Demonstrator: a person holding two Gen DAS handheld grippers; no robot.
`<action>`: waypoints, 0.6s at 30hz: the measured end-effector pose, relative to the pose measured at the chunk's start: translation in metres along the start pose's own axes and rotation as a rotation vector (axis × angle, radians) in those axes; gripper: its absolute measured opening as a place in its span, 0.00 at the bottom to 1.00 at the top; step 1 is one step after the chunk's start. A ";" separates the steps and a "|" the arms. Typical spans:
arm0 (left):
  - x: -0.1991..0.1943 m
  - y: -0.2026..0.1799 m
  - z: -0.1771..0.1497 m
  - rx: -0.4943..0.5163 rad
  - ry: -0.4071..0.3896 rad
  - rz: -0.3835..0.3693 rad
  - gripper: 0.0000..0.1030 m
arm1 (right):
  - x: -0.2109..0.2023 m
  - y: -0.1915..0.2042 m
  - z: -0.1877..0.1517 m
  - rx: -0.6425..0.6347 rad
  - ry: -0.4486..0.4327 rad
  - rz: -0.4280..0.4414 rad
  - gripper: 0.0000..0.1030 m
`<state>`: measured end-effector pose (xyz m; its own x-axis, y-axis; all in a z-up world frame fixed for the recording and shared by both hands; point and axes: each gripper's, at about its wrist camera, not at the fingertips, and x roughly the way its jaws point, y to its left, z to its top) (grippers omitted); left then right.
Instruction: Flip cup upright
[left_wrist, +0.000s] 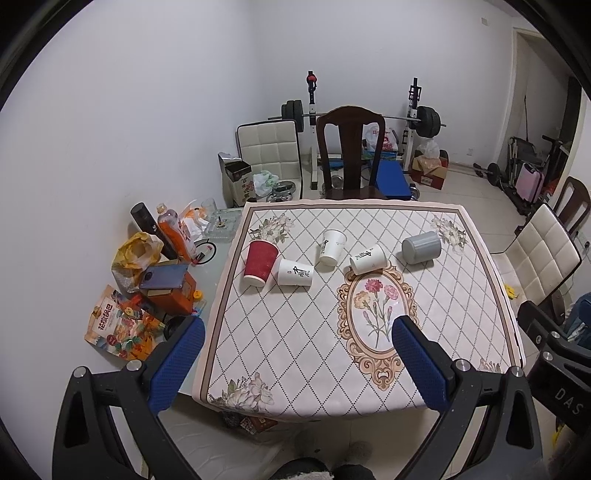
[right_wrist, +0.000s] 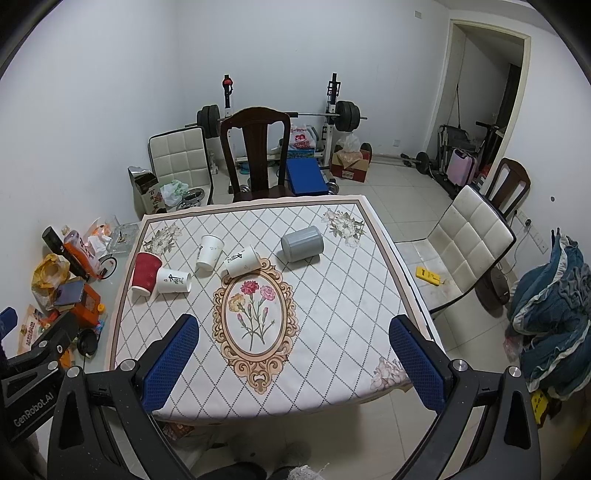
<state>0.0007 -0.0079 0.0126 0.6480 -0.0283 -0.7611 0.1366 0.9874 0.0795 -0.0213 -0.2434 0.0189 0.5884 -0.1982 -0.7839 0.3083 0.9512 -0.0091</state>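
Several cups lie on their sides on the patterned tablecloth (left_wrist: 295, 332): a red ribbed cup (left_wrist: 259, 263), three white paper cups (left_wrist: 295, 272) (left_wrist: 331, 247) (left_wrist: 367, 259), and a grey cup (left_wrist: 421, 247). In the right wrist view they show as red (right_wrist: 146, 275), white (right_wrist: 173, 281) (right_wrist: 209, 252) (right_wrist: 241, 261) and grey (right_wrist: 302, 243). My left gripper (left_wrist: 297, 332) is open and empty, high above the table's near edge. My right gripper (right_wrist: 293, 330) is open and empty, also high above the near edge, far from every cup.
A dark wooden chair (left_wrist: 349, 147) stands behind the table, a white padded chair (right_wrist: 469, 236) at its right. Clutter of bags, bottles and boxes (left_wrist: 159, 266) fills the table's left part. A barbell rack (left_wrist: 369, 114) stands at the back wall.
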 end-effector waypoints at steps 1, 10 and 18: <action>0.000 0.000 0.000 -0.002 -0.002 -0.001 1.00 | 0.000 0.000 0.000 -0.001 -0.001 0.000 1.00; -0.004 -0.002 -0.001 -0.007 -0.010 -0.003 1.00 | -0.001 -0.002 0.006 0.000 -0.005 0.005 1.00; -0.007 -0.007 -0.002 -0.010 -0.015 0.001 1.00 | -0.005 -0.011 0.004 -0.001 -0.006 0.007 1.00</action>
<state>-0.0058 -0.0145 0.0163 0.6592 -0.0297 -0.7514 0.1287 0.9889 0.0739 -0.0246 -0.2537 0.0254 0.5952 -0.1925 -0.7802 0.3034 0.9529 -0.0036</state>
